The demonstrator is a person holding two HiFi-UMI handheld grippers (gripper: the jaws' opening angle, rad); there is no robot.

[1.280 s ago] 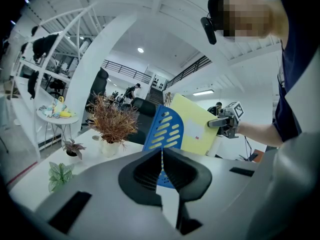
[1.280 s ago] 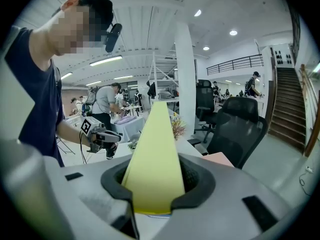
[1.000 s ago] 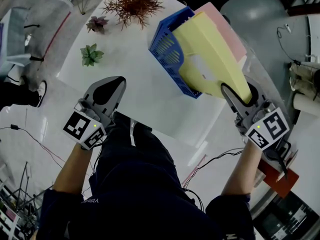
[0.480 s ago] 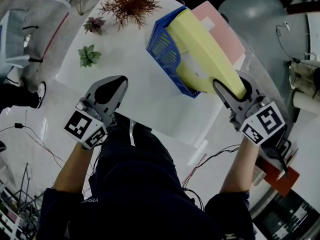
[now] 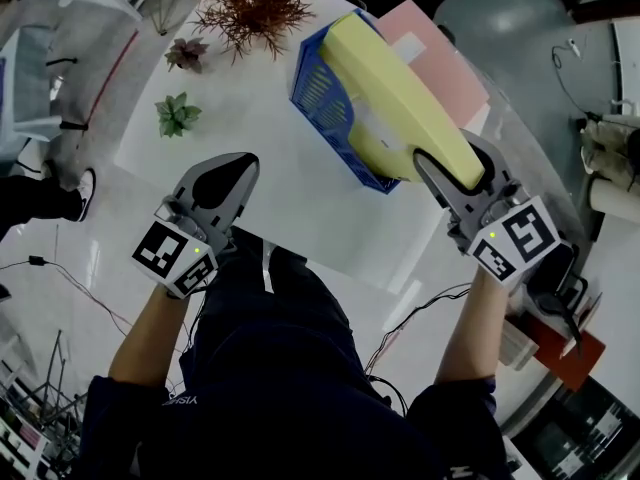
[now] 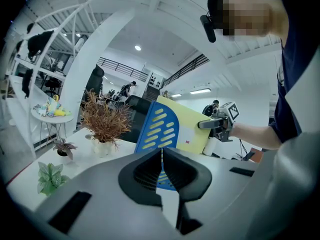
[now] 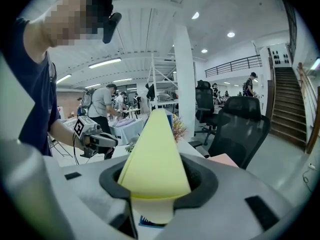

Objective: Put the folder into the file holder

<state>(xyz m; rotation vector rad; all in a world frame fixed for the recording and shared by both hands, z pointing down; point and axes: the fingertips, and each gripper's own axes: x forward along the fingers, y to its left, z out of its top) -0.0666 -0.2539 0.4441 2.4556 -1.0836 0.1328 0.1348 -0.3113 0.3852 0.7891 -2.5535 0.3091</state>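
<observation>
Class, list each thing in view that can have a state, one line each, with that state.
yellow folder: tilted, one end inside the file holder
file holder: standing, folder partly in
right tongs: opening, yellow folder between them
left tongs: shut, empty
pink folder: lying flat behind the holder

1. The pale yellow card folder (image 5: 400, 98) hides the inside of the blue slotted plastic file holder (image 5: 320, 98).
2. Beyond the holder, the flat pink folder (image 5: 445, 58) is mostly covered by the yellow one.
3. Left of the holder, the dried reddish-brown plant (image 5: 265, 3) is cut by the top edge.
</observation>
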